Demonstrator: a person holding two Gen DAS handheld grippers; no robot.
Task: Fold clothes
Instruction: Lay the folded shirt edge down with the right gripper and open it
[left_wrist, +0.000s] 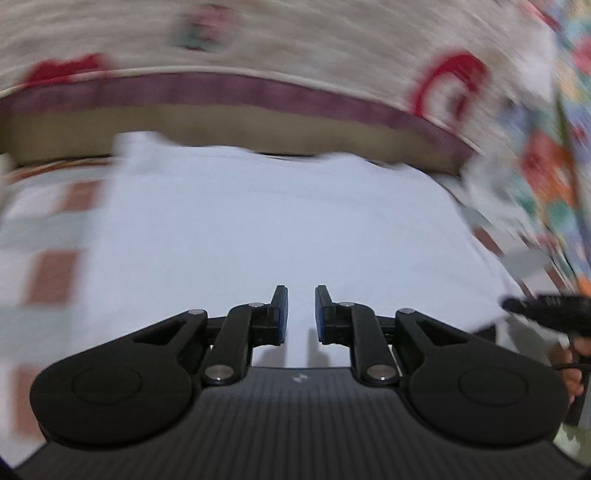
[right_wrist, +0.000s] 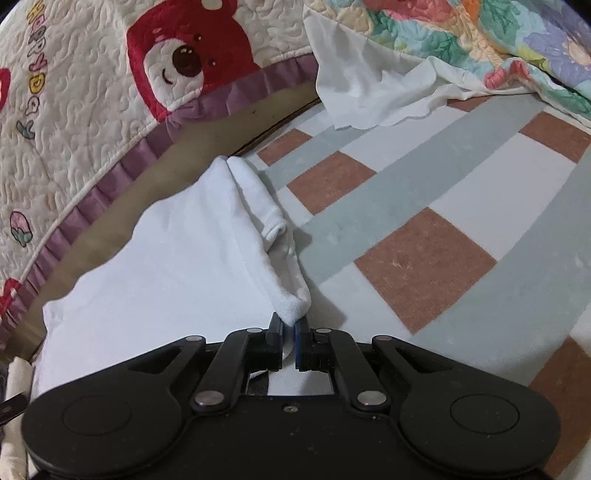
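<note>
a white garment (right_wrist: 166, 266) was spread on a checked sheet (right_wrist: 424, 236). its edge was pinched by the right gripper (right_wrist: 290, 334), mid-fold; the left gripper (left_wrist: 301, 314) hovered, fingers parted, empty. next, the edge would likely be carried across.

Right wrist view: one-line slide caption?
Right gripper pinches the white garment edge over the checked sheet.
</note>
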